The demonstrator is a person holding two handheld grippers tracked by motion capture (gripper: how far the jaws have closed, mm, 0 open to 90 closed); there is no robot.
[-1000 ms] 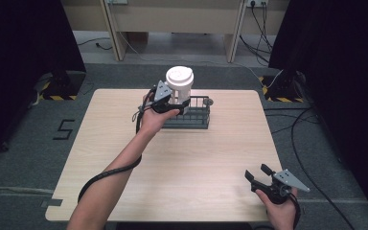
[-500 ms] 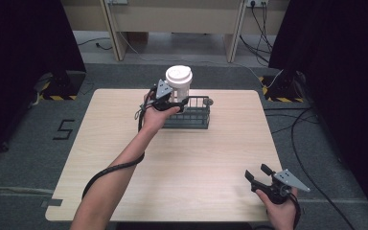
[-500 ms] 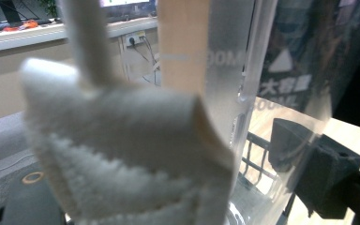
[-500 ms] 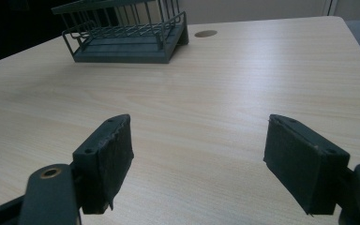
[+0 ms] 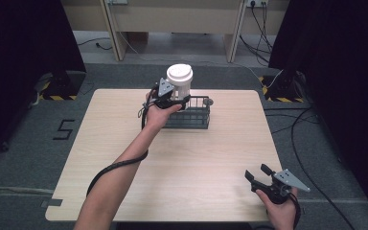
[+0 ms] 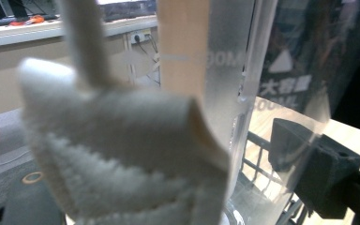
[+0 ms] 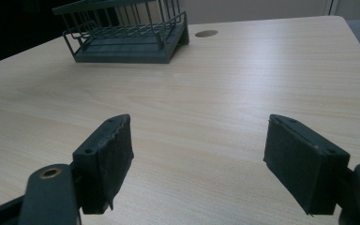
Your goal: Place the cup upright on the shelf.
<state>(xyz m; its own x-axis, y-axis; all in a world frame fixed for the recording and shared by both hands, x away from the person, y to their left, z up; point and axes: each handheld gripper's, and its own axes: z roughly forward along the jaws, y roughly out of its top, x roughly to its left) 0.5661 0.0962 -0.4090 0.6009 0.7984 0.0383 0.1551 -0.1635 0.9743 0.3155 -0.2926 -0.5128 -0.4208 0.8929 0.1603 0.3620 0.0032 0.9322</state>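
On the light wooden table (image 5: 172, 163), toward its far side and left of centre, the left gripper (image 5: 168, 98) grips a clear plastic measuring cup with a white lid (image 5: 179, 82), its jaws closed on the cup's side. The cup hangs upright over the left end of the dark green wire basket (image 5: 194, 115), which stands on the tabletop. In the left gripper view the cup's see-through wall (image 6: 262, 93) fills the frame, with a blurred white piece in front of it. At the near right corner, the right gripper (image 5: 259, 178) hovers low over bare wood, its jaws spread wide and holding nothing, well apart from the basket.
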